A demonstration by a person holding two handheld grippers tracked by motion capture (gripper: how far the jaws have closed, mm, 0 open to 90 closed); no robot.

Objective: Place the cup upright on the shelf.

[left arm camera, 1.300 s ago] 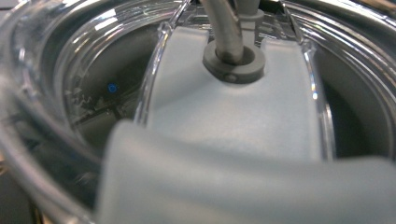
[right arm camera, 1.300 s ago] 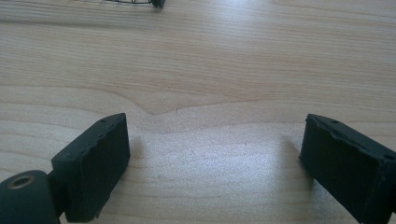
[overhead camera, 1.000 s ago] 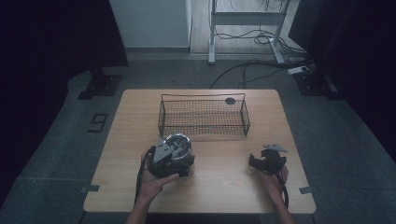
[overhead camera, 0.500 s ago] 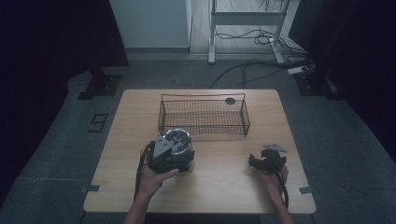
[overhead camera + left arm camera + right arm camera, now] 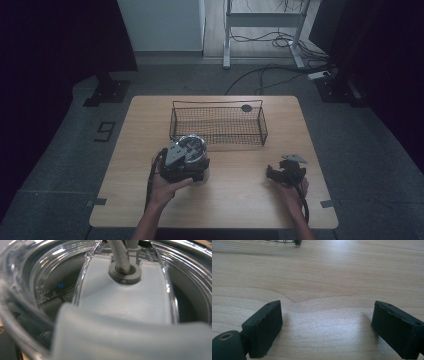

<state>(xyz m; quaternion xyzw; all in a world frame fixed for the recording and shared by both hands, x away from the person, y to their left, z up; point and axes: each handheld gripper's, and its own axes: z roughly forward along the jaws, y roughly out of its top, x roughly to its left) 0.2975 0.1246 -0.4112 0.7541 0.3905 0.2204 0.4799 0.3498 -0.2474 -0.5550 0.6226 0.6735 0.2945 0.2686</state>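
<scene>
A clear round container [image 5: 193, 145] with a grey lid part [image 5: 125, 300] and a metal clasp [image 5: 120, 255] sits right in front of my left gripper [image 5: 182, 161], left of the table's middle. It presses close to the left gripper view's camera and hides both jaws; it travels with the gripper, so it looks held. My right gripper [image 5: 286, 172] rests low at the right front of the table. In the right gripper view the right gripper [image 5: 325, 327] stands open, jaws wide apart over bare wood with nothing between them.
An empty black wire basket [image 5: 218, 104] stands at the back middle of the wooden table [image 5: 235, 200]; its corner foot [image 5: 297, 242] lies ahead of the right jaws. A small dark disc [image 5: 246, 108] lies by the basket's far right rim.
The left gripper and the clear container have shifted slightly away from the person, toward the basket. The right gripper has stayed put.
</scene>
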